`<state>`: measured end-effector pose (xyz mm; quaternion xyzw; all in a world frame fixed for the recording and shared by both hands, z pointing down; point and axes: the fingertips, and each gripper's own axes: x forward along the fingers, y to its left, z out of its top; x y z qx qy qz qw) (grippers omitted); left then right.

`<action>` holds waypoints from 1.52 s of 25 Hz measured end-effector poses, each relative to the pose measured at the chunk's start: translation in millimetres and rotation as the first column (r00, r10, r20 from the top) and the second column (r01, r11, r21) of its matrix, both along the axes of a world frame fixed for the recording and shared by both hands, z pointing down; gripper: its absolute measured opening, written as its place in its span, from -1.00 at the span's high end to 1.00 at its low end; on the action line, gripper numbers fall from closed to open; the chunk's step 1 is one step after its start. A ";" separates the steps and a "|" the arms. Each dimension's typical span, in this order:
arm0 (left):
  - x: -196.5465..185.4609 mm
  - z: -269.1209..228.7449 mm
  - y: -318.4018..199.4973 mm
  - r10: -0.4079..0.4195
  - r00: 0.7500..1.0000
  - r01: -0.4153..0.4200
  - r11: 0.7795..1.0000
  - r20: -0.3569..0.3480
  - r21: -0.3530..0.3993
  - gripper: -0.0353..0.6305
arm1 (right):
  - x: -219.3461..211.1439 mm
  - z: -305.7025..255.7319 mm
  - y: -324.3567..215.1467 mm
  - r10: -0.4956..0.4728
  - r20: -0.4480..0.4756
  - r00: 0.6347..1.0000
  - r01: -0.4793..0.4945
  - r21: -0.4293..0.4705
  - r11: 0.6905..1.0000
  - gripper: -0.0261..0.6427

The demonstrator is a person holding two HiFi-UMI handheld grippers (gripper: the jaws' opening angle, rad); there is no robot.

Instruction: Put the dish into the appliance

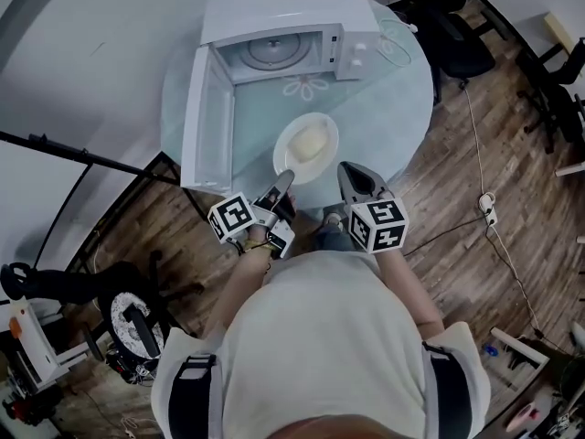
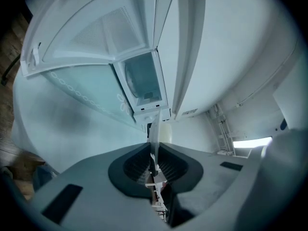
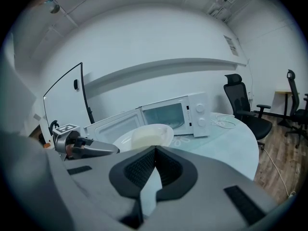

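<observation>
**A:** Left hand-held gripper (image 2: 155,153), what does it hold?
**B:** It is clenched on the rim of the dish (image 1: 306,144), and the right hand-held gripper (image 3: 155,150) grips the rim's other side. The dish hangs between them, above the surface (image 1: 402,90); ahead stands the open microwave (image 1: 283,21)

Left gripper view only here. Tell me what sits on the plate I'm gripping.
Observer: A pale yellowish block of food lies in the middle of the plate.
Operator: Now report the right gripper.
Observer: The right gripper has its jaws closed on nothing, with its tips beside the plate's near rim.
</observation>
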<state>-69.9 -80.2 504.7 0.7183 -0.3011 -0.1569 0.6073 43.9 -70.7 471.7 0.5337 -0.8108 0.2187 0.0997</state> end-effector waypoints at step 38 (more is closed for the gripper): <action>-9.4 48.6 -217.3 -0.474 0.880 0.471 0.876 -0.009 -0.105 0.77 | 14.1 20.1 -145.0 -0.311 0.001 0.951 0.311 -0.017 0.950 0.91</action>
